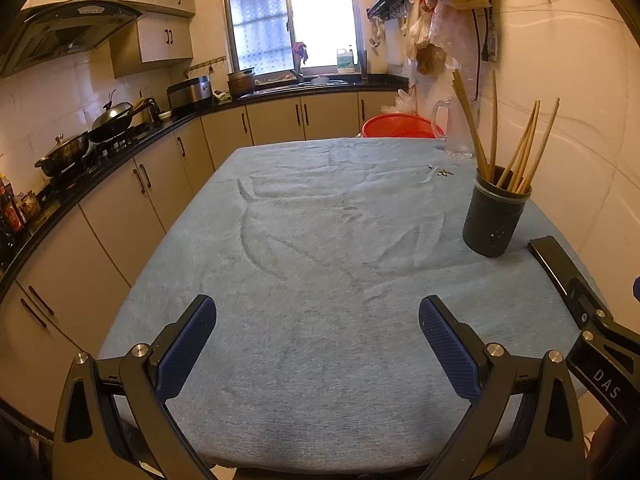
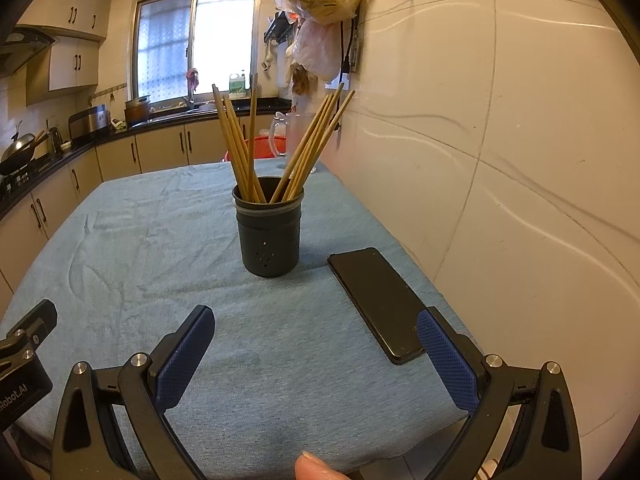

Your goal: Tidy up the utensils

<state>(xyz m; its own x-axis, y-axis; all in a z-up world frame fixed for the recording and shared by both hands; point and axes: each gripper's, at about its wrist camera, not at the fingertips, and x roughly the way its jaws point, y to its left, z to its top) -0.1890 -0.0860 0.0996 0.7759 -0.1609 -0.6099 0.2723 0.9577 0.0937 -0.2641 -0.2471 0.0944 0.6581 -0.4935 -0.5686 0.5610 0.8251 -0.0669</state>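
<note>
While both grippers gape — left gripper point(image 1: 318, 344), right gripper point(image 2: 316, 352) — holder point(image 2: 269, 236) near table edge point(image 2: 400, 244).

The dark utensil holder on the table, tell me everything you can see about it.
The dark grey cylindrical utensil holder stands upright on the blue cloth-covered table, toward the wall side. It looks like matte plastic, with a lighter band below the rim and small holes low on its wall. Wooden chopsticks fan out of it in two leaning bunches. A black smartphone lies beside it, not touching.

blue-cloth table point(image 2: 280, 360): chopstick holder point(image 2: 271, 240), phone point(image 2: 376, 300), glass jug point(image 1: 456, 128).
</note>
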